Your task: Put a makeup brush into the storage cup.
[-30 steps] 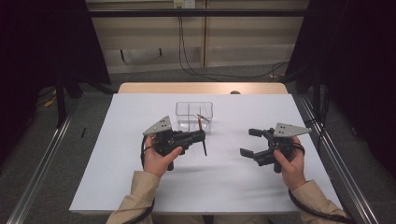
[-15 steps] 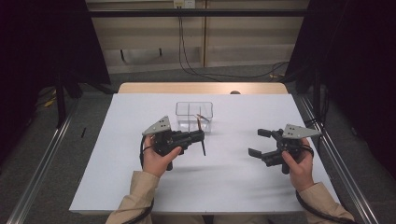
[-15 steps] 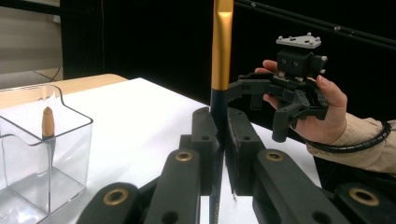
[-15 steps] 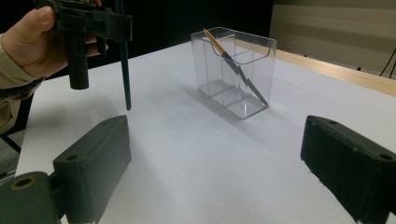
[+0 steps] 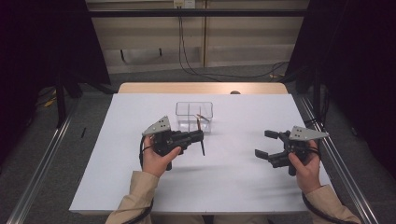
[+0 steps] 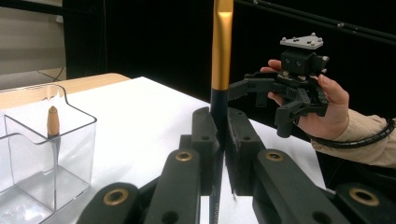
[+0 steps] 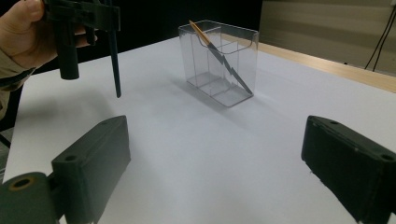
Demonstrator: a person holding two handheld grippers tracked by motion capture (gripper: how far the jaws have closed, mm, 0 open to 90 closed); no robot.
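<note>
My left gripper [image 5: 195, 136] is shut on a dark pen [image 5: 201, 142] with a gold upper part, which stands upright just above the white table [image 5: 224, 177]. The left gripper view shows the pen [image 6: 221, 70] pinched between the two black jaws [image 6: 219, 123]. Just behind it stands a clear two-compartment box [image 5: 187, 112] with a second pen [image 5: 202, 117] leaning inside. My right gripper [image 5: 265, 143] hangs open and holds nothing, well to the right of the box. Its view shows the box [image 7: 243, 51], the leaning pen [image 7: 212, 46] and the left gripper [image 7: 91, 16] with the held pen [image 7: 114, 65].
The white sheet covers the table, with a bare wooden strip [image 5: 201, 87] along the far edge. Metal rails [image 5: 42, 158] run along both sides. The right gripper [image 6: 261, 105] and its hand show far off in the left gripper view.
My right gripper has slid to the right, away from the middle of the table, still open. The left gripper and its pen have stayed put.
</note>
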